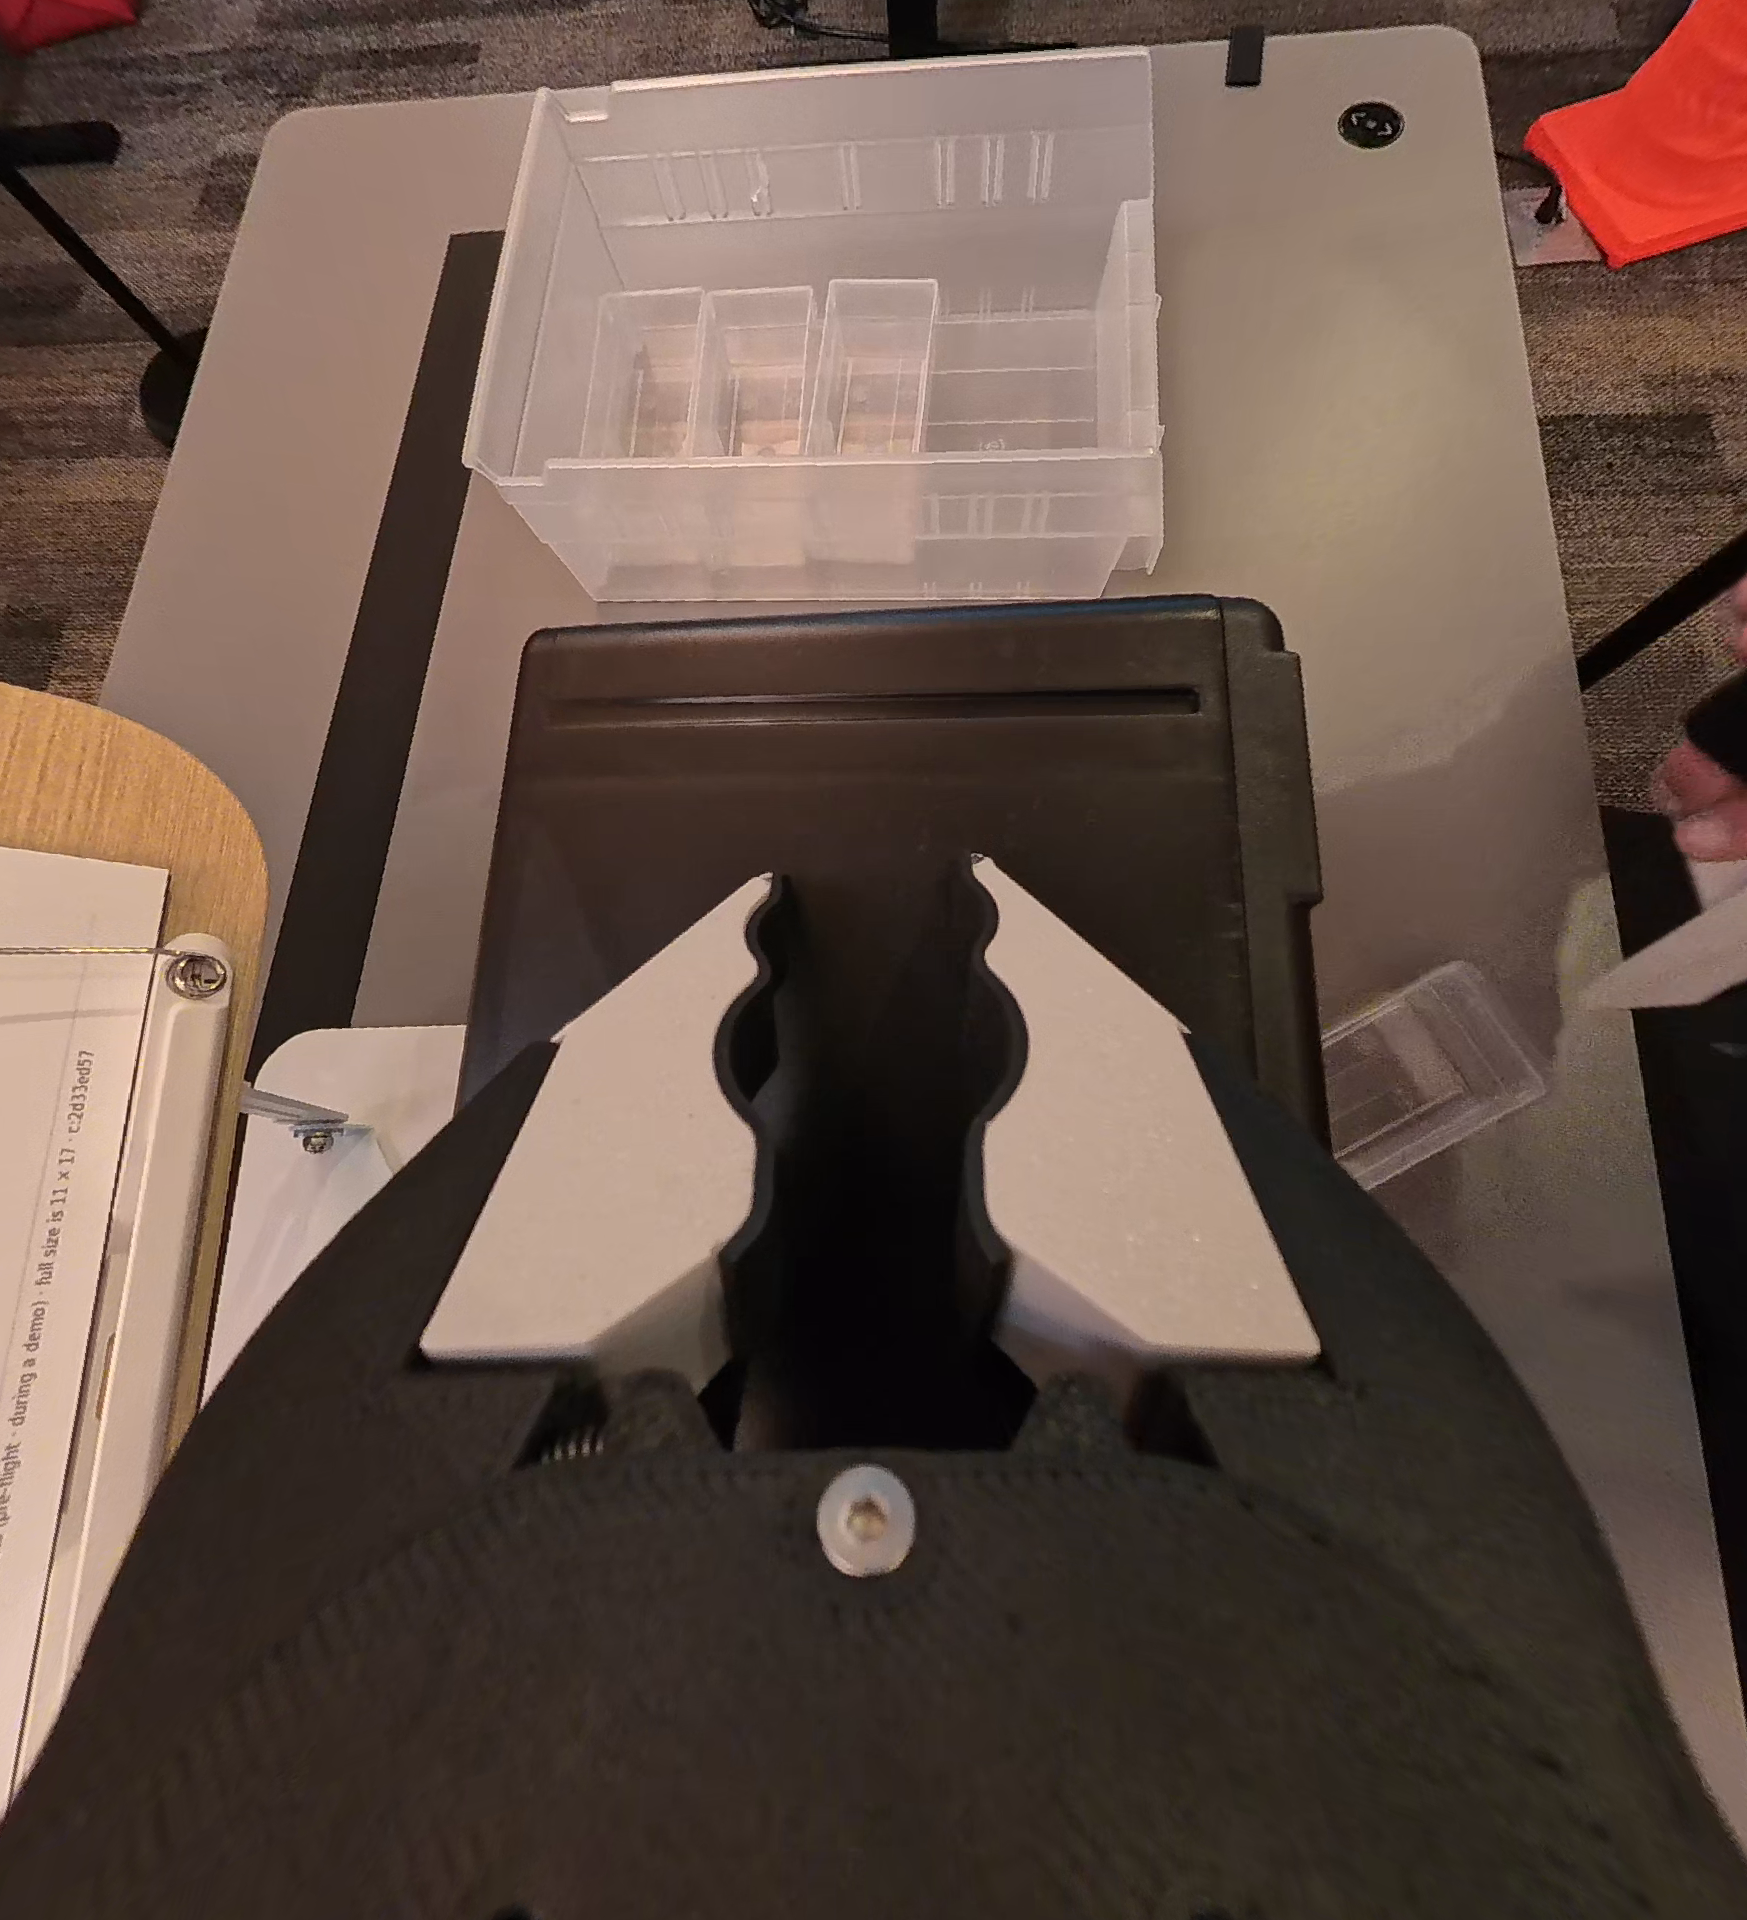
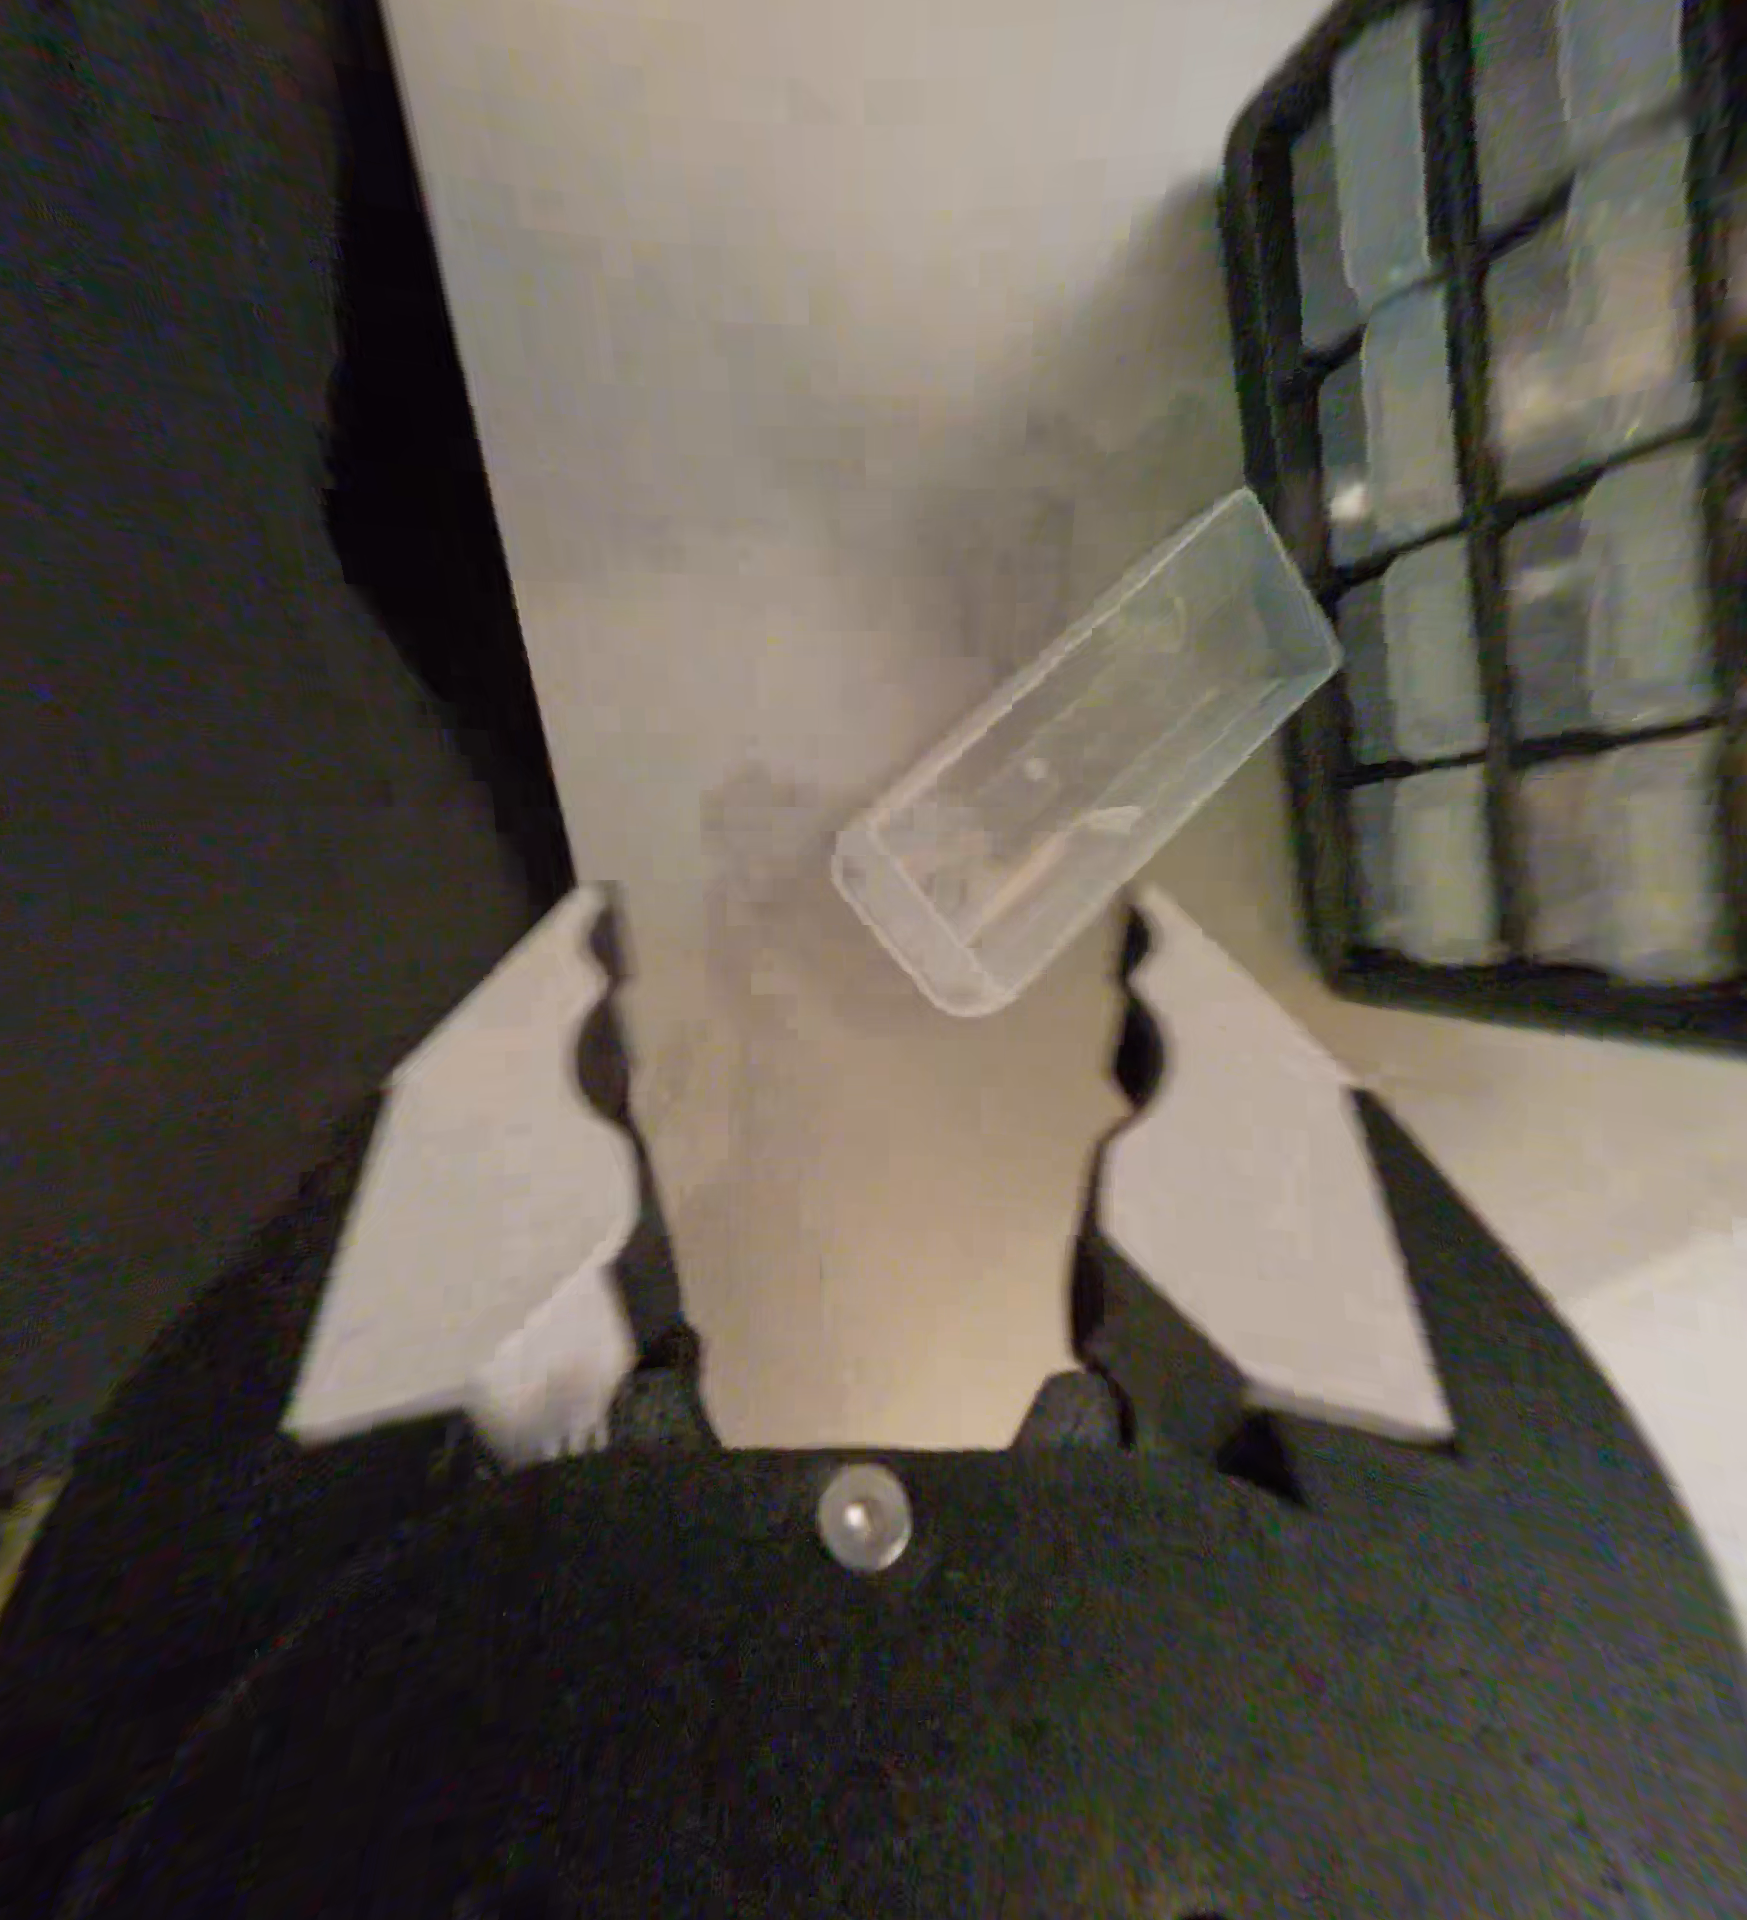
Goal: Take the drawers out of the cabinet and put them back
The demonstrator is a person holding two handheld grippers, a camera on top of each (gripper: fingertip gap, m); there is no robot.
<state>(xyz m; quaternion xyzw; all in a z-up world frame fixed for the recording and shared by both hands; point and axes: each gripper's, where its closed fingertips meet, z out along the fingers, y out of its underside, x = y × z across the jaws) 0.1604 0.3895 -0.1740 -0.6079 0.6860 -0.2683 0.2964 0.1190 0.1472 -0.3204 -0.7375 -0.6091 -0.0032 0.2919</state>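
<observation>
Below, a small clear drawer lies on the table beside the black cabinet, just ahead of the open, empty right gripper; probably light, thin-walled, slippery, best pinched across its long walls. Left gripper open above the cabinet.

The cabinet is matt black plastic; the small drawer and large bin are clear, glossy plastic. The table is smooth, slightly reflective grey.

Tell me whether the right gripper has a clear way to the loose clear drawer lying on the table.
Probably yes. The right gripper has open jaws just short of the small clear drawer, which lies alone on the bare table. The cabinet sits off to the side.
</observation>
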